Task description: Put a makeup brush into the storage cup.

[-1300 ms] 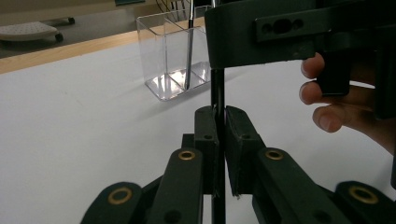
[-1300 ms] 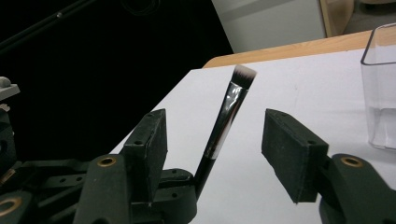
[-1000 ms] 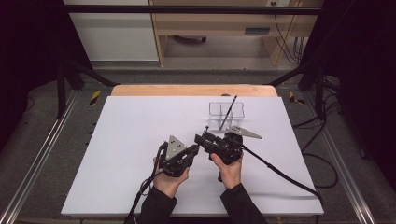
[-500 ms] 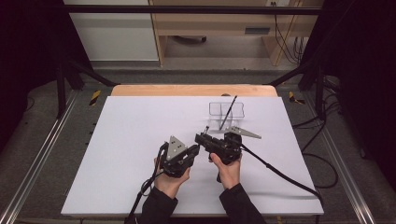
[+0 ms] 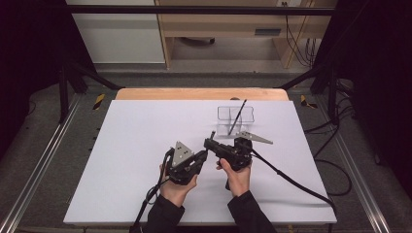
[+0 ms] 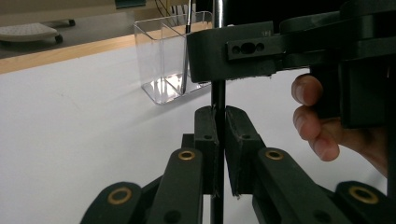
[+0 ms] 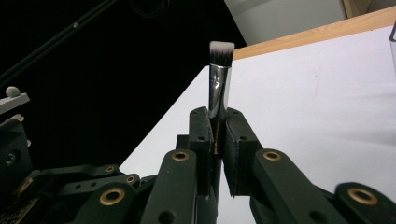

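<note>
A makeup brush (image 7: 219, 74) with a silver ferrule, a black handle (image 6: 217, 93) and white-tipped bristles stands upright between both grippers. My left gripper (image 6: 222, 114) is shut on the black handle. My right gripper (image 7: 218, 116) has just been closing and its pads now press on the ferrule. In the high view the left gripper (image 5: 201, 155) and right gripper (image 5: 210, 142) meet near the table's middle front, with the brush tip (image 5: 212, 133) poking up between them.
A clear plastic organizer (image 5: 235, 119) stands just behind the grippers on the white table (image 5: 136, 145), with a thin dark brush (image 5: 238, 115) leaning in it. The same organizer (image 6: 168, 56) is in the left gripper view. A wooden strip (image 5: 194, 93) borders the far edge.
The right gripper's jaws have drawn together onto the brush. Both hands have stayed where they were.
</note>
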A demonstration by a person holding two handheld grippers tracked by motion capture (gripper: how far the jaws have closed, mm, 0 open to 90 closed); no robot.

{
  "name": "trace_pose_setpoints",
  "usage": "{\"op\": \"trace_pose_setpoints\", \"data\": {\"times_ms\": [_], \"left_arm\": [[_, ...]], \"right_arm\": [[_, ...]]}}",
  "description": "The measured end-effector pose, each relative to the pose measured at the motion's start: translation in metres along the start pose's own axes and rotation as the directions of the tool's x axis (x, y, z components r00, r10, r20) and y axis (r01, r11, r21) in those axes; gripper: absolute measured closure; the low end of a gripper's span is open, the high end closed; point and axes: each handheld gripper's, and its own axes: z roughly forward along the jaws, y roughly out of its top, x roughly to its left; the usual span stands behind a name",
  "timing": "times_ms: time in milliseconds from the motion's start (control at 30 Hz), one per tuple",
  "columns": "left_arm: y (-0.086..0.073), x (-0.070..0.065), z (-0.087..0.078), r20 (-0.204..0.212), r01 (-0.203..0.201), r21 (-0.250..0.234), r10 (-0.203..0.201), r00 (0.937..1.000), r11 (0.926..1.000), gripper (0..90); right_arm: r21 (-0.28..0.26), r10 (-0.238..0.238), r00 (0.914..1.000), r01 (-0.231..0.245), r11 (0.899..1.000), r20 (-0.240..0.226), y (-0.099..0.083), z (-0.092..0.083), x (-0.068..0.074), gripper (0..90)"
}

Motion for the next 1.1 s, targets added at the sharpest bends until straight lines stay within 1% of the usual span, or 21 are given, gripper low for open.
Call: {"op": "trace_pose_setpoints", "data": {"times_ms": [167, 233, 333, 367, 467, 500, 533, 567, 600, 633, 667, 700, 733, 767, 800, 833, 933, 967, 1000, 1033, 1100], "left_arm": [[0.001, 0.001, -0.002, 0.013, -0.003, 0.002, 0.003, 0.9999, 1.0000, 82.5], [0.002, 0.002, -0.002, 0.021, -0.006, 0.004, 0.006, 0.9998, 1.0000, 76.5], [0.003, 0.004, -0.003, 0.016, -0.014, 0.014, 0.014, 0.9998, 0.9998, 68.0], [0.003, 0.004, -0.003, 0.018, -0.016, 0.011, 0.016, 0.9997, 0.9998, 68.0], [0.004, 0.008, -0.004, 0.034, -0.024, 0.026, 0.024, 0.9991, 0.9994, 58.8], [0.005, 0.010, -0.004, 0.050, -0.028, 0.039, 0.026, 0.9984, 0.9989, 55.4], [0.005, 0.010, -0.004, 0.050, -0.028, 0.039, 0.026, 0.9984, 0.9989, 53.3], [0.005, 0.013, -0.005, 0.056, -0.044, 0.046, 0.041, 0.9976, 0.9980, 51.3], [0.005, 0.013, -0.005, 0.056, -0.044, 0.046, 0.041, 0.9976, 0.9980, 49.4], [0.005, 0.015, -0.006, 0.068, -0.049, 0.049, 0.045, 0.9966, 0.9976, 47.6], [0.005, 0.016, -0.006, 0.074, -0.048, 0.048, 0.044, 0.9963, 0.9977, 45.8], [0.005, 0.017, -0.008, 0.076, -0.057, 0.047, 0.053, 0.9957, 0.9973, 45.8], [0.005, 0.019, -0.009, 0.074, -0.068, 0.047, 0.064, 0.9952, 0.9966, 42.2], [0.005, 0.020, -0.011, 0.074, -0.079, 0.047, 0.076, 0.9944, 0.9958, 42.2], [0.005, 0.021, -0.012, 0.073, -0.087, 0.049, 0.084, 0.9938, 0.9950, 37.9], [0.006, 0.022, -0.014, 0.073, -0.092, 0.053, 0.088, 0.9935, 0.9943, 37.9], [0.006, 0.027, -0.018, 0.074, -0.101, 0.061, 0.096, 0.9926, 0.9930, 30.9], [0.006, 0.029, -0.020, 0.070, -0.106, 0.064, 0.102, 0.9923, 0.9923, 26.8], [0.005, 0.031, -0.021, 0.065, -0.112, 0.071, 0.107, 0.9921, 0.9912, 25.4], [0.005, 0.033, -0.023, 0.058, -0.116, 0.073, 0.112, 0.9920, 0.9906, 24.9], [0.004, 0.037, -0.026, 0.043, -0.116, 0.072, 0.114, 0.9926, 0.9906, 23.8]], "right_arm": [[0.003, -0.021, 0.9997, 0.021, 1.000, -0.014, 0.001, -0.002, 0.000, 83.7], [0.000, -0.030, 0.9993, 0.030, 1.000, -0.021, 0.001, -0.002, 0.001, 83.7], [-0.002, -0.050, 0.9986, 0.050, 0.999, -0.017, 0.002, -0.003, 0.001, 83.7], [-0.002, -0.050, 0.9986, 0.050, 0.999, -0.017, 0.002, -0.003, 0.001, 83.7], [-0.016, -0.071, 0.9974, 0.070, 0.997, -0.016, 0.003, -0.005, 0.001, 83.7], [-0.021, -0.081, 0.9967, 0.080, 0.997, -0.012, 0.005, -0.007, 0.001, 83.7], [-0.024, -0.088, 0.9961, 0.088, 0.996, -0.010, 0.005, -0.008, 0.001, 83.7], [-0.028, -0.098, 0.9952, 0.098, 0.995, -0.007, 0.006, -0.009, 0.002, 83.7], [-0.028, -0.098, 0.9952, 0.098, 0.995, -0.007, 0.006, -0.009, 0.002, 83.7], [-0.033, -0.110, 0.9940, 0.109, 0.993, -0.003, 0.007, -0.010, 0.002, 83.7], [-0.035, -0.115, 0.9933, 0.115, 0.993, -0.002, 0.008, -0.011, 0.002, 83.7], [-0.035, -0.115, 0.9933, 0.115, 0.993, -0.002, 0.008, -0.011, 0.002, 83.7], [-0.037, -0.124, 0.9923, 0.124, 0.992, 0.001, 0.009, -0.012, 0.002, 83.7], [-0.037, -0.124, 0.9923, 0.124, 0.992, 0.001, 0.009, -0.012, 0.002, 83.7], [-0.038, -0.134, 0.9909, 0.134, 0.990, 0.007, 0.009, -0.012, 0.002, 83.7], [-0.038, -0.134, 0.9909, 0.134, 0.990, 0.007, 0.009, -0.012, 0.002, 83.7], [-0.036, -0.147, 0.9891, 0.147, 0.988, 0.011, 0.010, -0.013, 0.002, 83.6], [-0.036, -0.157, 0.9874, 0.158, 0.987, 0.015, 0.011, -0.014, 0.002, 83.6], [-0.036, -0.157, 0.9874, 0.158, 0.987, 0.015, 0.011, -0.014, 0.002, 83.6], [-0.036, -0.170, 0.9852, 0.171, 0.985, 0.022, 0.012, -0.015, 0.001, 83.6], [-0.036, -0.174, 0.9845, 0.175, 0.984, 0.024, 0.013, -0.016, 0.001, 83.6]]}}
